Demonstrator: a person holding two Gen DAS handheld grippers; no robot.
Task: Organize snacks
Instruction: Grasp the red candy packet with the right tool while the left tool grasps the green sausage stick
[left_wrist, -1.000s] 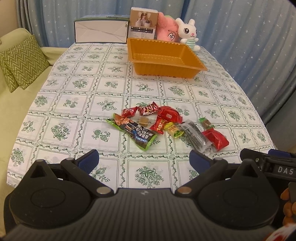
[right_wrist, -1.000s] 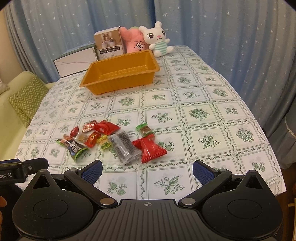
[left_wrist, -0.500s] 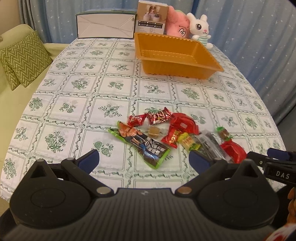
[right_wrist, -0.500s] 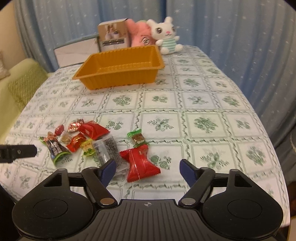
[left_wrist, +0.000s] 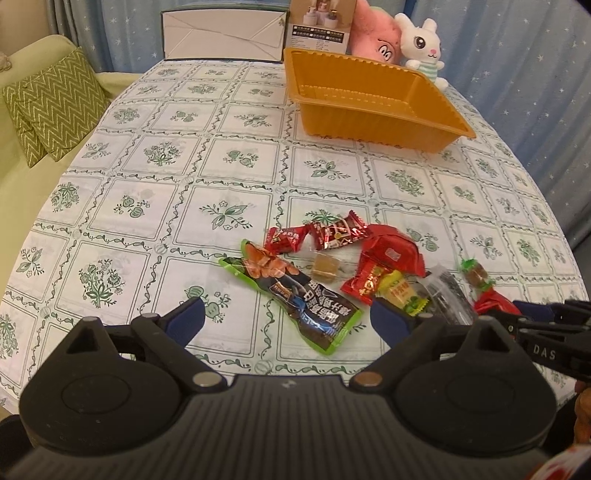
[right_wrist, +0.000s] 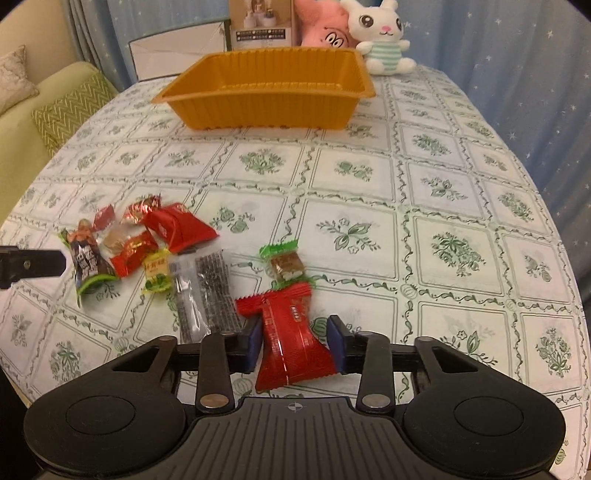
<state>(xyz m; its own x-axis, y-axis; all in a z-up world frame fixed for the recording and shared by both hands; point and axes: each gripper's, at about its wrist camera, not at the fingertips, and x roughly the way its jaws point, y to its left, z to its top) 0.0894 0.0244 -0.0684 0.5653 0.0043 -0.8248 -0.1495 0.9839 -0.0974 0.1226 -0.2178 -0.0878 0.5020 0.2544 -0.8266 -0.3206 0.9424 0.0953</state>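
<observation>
Nothing sorted yet. The orange tray (right_wrist: 266, 92) is empty and all the snacks lie in one cluster on the tablecloth (right_wrist: 369, 192), well short of the tray on my side.

My right gripper (right_wrist: 295, 345) has just been closing around the red candy packet (right_wrist: 291, 339), the cluster piece farthest from the tray. The left pad touches the wrapper and the right looks just short, so no firm grip yet.

My left gripper (left_wrist: 284, 321) is wide, jaws just easing in, straddling the dark green-edged snack bag (left_wrist: 295, 295) without touching it.

Left to do: everything.

Writing: "DAS" on the right gripper's body. The bag carries Chinese print I can't read.
</observation>
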